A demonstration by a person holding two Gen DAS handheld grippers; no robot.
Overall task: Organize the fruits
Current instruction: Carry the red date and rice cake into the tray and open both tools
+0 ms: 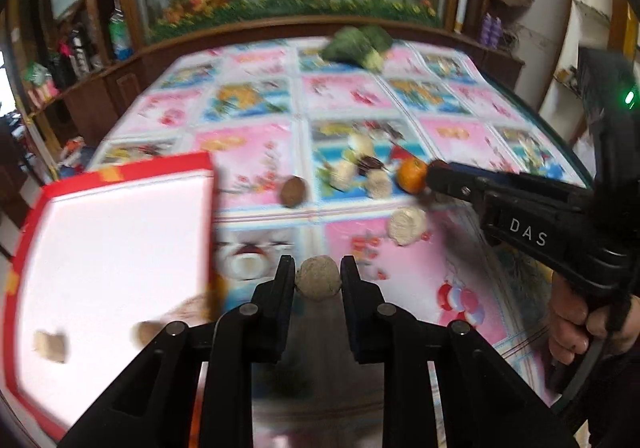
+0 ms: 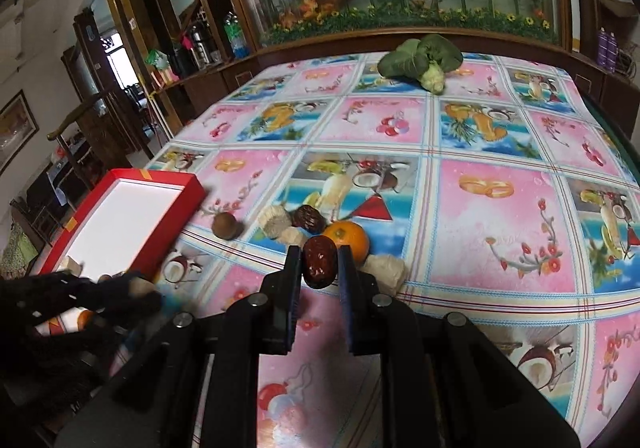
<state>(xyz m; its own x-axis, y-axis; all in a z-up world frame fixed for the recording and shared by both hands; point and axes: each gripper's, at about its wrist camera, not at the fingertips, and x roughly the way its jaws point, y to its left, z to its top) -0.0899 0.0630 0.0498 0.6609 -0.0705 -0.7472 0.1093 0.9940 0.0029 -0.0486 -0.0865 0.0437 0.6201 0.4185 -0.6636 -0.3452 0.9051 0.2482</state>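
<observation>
**Both grippers closed on fruit beside the red box**

At the bottom centre of the left wrist view, our left gripper (image 1: 318, 280) is clenched on a pale, rough round fruit (image 1: 318, 283), its two fingers (image 1: 285, 280) pressed against either side. To the left of the frame lies the red box (image 1: 120, 174) with its white inside; two small pale pieces (image 1: 50, 346) rest in its lower part, though blur keeps us from telling what they are. The box sits on the counter (image 1: 256, 152), which is covered by a glossy cloth printed with pink and blue fruit squares.

In the lower centre of the right wrist view, our right gripper (image 2: 319, 266) grasps a dark red date (image 2: 318, 262), held upright between the fingers (image 2: 293, 272). Just behind it, toward the middle of the frame, sits an orange (image 2: 348, 238), touching or nearly touching the right finger. A beige lump (image 2: 386, 272) lies just right of the gripper. Left of the orange we see a small cluster: a second dark date (image 2: 308, 218), two pale ridged pieces (image 2: 274, 222), and, further left and apart, a brown round fruit (image 2: 226, 226) near the box's corner.

At the top of the frame a leafy green vegetable (image 2: 420, 60) lies at the far edge of the counter, well apart from the rest. In the lower left of the same view, the left gripper shows as a dark, blurred shape over the near end of the box.
</observation>
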